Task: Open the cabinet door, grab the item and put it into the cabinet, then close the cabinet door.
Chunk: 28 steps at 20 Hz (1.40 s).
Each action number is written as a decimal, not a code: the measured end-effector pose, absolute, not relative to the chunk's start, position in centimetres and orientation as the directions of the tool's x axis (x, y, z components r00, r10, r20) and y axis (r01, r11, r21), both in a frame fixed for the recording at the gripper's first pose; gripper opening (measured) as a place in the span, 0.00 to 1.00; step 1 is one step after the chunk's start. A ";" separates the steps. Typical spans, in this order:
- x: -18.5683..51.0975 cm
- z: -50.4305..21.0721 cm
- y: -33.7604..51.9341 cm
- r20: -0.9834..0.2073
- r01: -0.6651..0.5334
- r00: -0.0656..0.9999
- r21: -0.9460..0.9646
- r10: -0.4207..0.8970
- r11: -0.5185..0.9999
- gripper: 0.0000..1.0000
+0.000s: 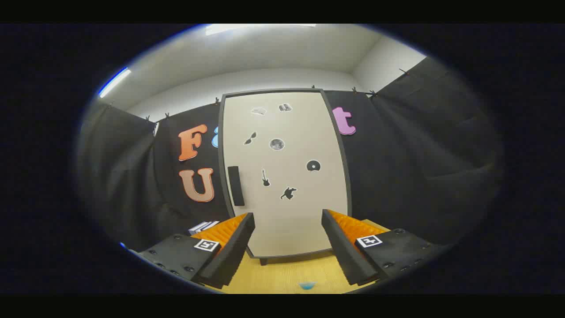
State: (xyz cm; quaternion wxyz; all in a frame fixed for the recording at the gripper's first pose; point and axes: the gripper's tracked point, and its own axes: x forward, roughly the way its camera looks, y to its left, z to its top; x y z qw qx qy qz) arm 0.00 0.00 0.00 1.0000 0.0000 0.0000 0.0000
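1. Standing upright on the tabletop, the cabinet is a tall rectangular box with a smooth, matte cream door inside a thin dark grey frame, raised on a short dark foot.
2. A black, flat, oblong handle is fixed vertically near the door's left edge; small dark and grey stickers are scattered over the panel.
3. The door is shut flush, so what the cabinet holds cannot be told.
4. The tongs are released, their two wedge-shaped fingers spread wide with ribbed inner faces, nothing between them; the cabinet's lower part lies just beyond them.
5. The tabletop is pale wood with a fine grain.
6. A small blue item lies on it, near the fingers' bases; its shape is too cut off to name.
7. A pale striped object sits left of the cabinet, behind the left finger.
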 end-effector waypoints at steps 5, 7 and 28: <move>-0.2 -0.3 -0.8 -0.002 0.025 1.000 0.026 -0.025 0.999 0.98; -0.1 -0.3 -0.9 0.000 0.030 1.000 0.028 -0.030 0.999 0.98; 9.5 3.3 7.7 0.019 -0.107 0.994 -0.090 0.109 0.990 0.97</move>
